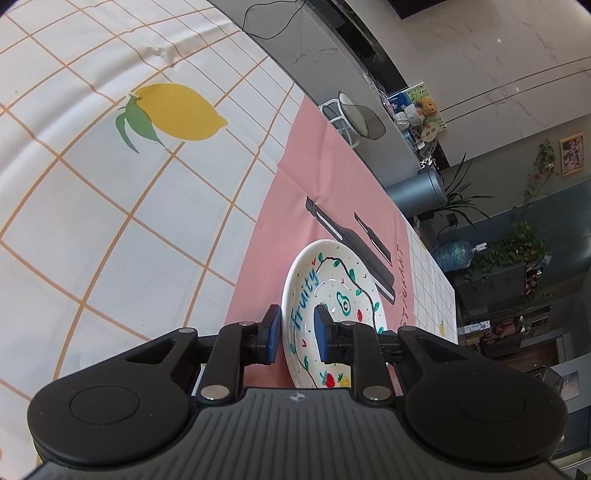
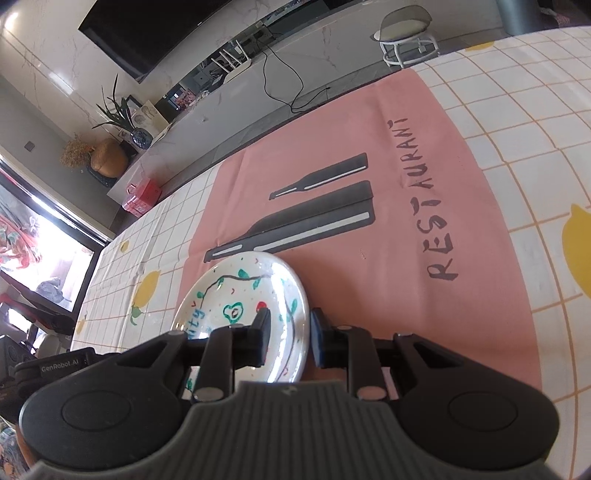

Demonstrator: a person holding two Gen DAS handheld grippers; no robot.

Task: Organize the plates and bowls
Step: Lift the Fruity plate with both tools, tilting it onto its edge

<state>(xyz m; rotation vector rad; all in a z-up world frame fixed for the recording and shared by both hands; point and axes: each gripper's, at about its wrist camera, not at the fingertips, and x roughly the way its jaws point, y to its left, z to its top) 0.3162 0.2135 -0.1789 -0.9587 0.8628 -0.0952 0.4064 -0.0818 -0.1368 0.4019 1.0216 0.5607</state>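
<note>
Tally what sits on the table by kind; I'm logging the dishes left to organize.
Painted "Fruity" plate: 1
Pink "RESTAURANT" placemat: 1
Lemon-print checked tablecloth: 1
Bowls: 0 in view
Total: 3

One plate (image 1: 334,284), white with painted fruit and the word "Fruity", sits between the fingers of both tools; no second plate shows and no bowl. Two tools are in view, the left tool (image 1: 295,332) and the right tool (image 2: 288,336), each with two fingers. One pink placemat (image 2: 388,177) lies on the worktop ahead of the tools, printed with two dark cutlery shapes. One checked tablecloth (image 1: 110,221) covers the worktop; the left view shows one large printed lemon (image 1: 181,110) beyond its tool. One stool (image 2: 406,33) stands past the worktop.
</note>
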